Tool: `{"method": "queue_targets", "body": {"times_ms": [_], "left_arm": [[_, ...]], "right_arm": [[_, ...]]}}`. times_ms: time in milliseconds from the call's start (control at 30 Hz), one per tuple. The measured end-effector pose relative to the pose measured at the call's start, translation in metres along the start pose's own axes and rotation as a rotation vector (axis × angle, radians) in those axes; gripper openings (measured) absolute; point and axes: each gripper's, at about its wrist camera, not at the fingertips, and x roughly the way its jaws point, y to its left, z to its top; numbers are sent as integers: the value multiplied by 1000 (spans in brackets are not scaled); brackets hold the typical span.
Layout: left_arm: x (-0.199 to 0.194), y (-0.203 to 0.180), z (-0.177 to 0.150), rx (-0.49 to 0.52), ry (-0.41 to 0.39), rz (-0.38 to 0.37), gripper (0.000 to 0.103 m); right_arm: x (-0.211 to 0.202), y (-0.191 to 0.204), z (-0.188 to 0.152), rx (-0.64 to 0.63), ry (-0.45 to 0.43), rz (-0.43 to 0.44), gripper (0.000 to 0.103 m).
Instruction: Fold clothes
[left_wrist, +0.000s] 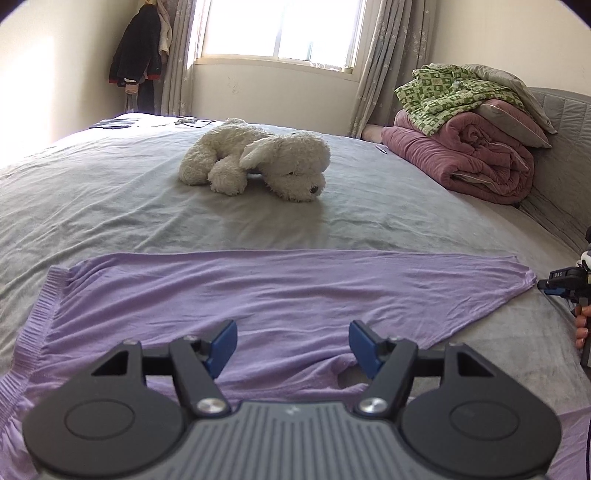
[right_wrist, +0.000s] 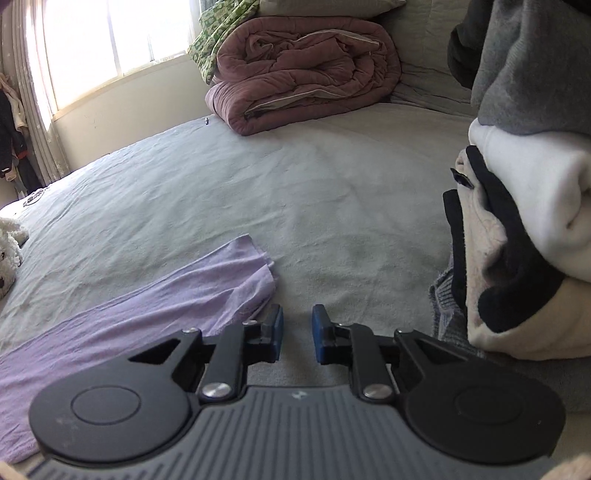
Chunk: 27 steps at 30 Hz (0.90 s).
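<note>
A lilac garment (left_wrist: 280, 288) lies spread flat on the grey bed sheet (left_wrist: 110, 206), its ribbed hem at the left. My left gripper (left_wrist: 291, 343) hovers over the garment's near edge, jaws wide open and empty. In the right wrist view, the garment's narrow end (right_wrist: 147, 310) stops just left of my right gripper (right_wrist: 297, 334). Its blue pads stand a small gap apart with only bare sheet between them. The left pad (right_wrist: 275, 332) sits beside the cloth's corner. The right gripper (left_wrist: 565, 286) also shows at the left wrist view's right edge, held by a hand (left_wrist: 581, 328).
A white plush dog (left_wrist: 258, 162) lies mid-bed. A folded pink quilt (left_wrist: 465, 155) with green patterned bedding (left_wrist: 443, 96) sits by the headboard. A pile of grey, white and black clothes (right_wrist: 517, 221) stands close on the right of the right gripper. A window lies beyond the bed.
</note>
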Motion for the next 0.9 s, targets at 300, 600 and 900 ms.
{"method": "queue_targets", "body": {"times_ms": [300,600,900], "left_arm": [[-2,4,3,-37,0,2,68],[-1,4,3,-37,8,4,68],[0,5,4,-42,14,7,68]], "right_arm": [[10,15,5,-33,-13,-14,27],[5,13,6,17,-27,12,27],[3,19,5,4,-33,18,27]]}}
